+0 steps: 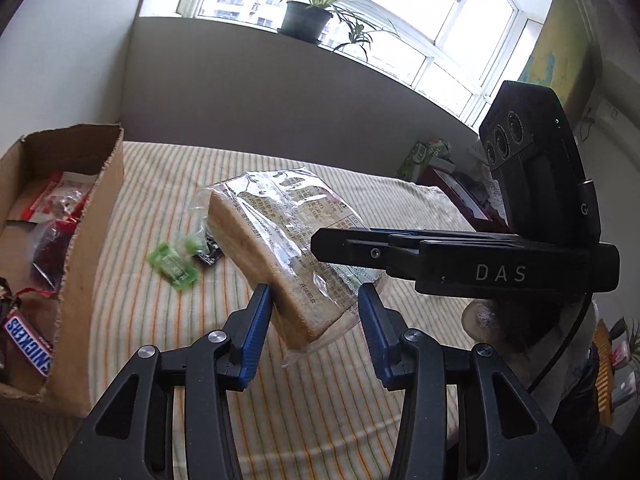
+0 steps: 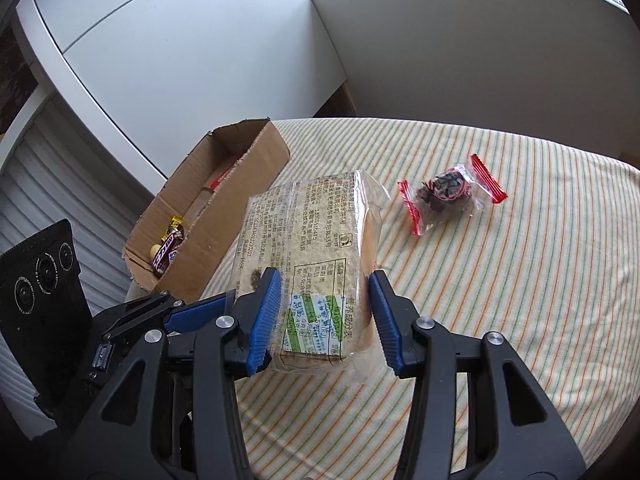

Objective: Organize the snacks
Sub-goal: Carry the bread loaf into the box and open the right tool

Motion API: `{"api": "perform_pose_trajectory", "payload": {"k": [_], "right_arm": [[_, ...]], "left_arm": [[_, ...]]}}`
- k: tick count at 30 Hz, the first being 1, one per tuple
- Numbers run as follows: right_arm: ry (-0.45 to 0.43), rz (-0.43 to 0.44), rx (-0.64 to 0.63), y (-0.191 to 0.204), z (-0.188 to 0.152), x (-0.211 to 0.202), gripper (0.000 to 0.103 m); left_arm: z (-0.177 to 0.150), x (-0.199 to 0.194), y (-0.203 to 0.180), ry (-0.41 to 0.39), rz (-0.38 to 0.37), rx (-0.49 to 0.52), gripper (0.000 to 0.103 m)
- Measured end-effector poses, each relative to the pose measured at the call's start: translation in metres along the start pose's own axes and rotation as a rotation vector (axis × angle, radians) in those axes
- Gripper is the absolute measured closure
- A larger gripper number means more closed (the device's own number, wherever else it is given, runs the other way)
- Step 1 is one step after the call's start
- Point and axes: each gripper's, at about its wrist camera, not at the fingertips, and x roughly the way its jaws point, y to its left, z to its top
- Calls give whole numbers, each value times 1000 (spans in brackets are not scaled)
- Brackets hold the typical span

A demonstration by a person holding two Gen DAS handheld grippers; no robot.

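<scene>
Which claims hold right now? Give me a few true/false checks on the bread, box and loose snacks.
1. The bread package sits between the right gripper's fingers. True.
2. The cardboard box is empty. False: it holds a Snickers bar and other snacks.
3. Green candies lie on the striped cloth beside the bread. True.
4. The red-ended wrapped snack is inside the box. False: it lies on the cloth, apart from the box.

My left wrist view looks forward and slightly down along its blue-padded fingers, close over the striped tablecloth (image 1: 168,344), facing the window. My right wrist view faces the white cabinet. Both share the clear-wrapped sliced bread pack (image 1: 280,248) (image 2: 312,248) and the open brown cardboard box (image 1: 92,216) (image 2: 224,224) (each from opposite sides).
</scene>
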Motion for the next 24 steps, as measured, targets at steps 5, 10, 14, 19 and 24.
{"api": "perform_pose_trajectory", "payload": {"k": [5,10,14,19,24], "right_arm": [[-22,32,-40,32,19,6,55],[-18,47,-78,63,29,22,55],[-9,73,-102,86,37,38,55],[10,103,-131,113,48,61,55],[38,126,-164,135,57,88,55]], "left_arm": [[6,-26,19,-63,23,-22,60],[8,-43,44,-103,54,-55,60],[7,-60,64,-135,88,-78,60],[2,-75,89,-164,116,-117,60],[0,-85,115,-180,143,-163,60]]}}
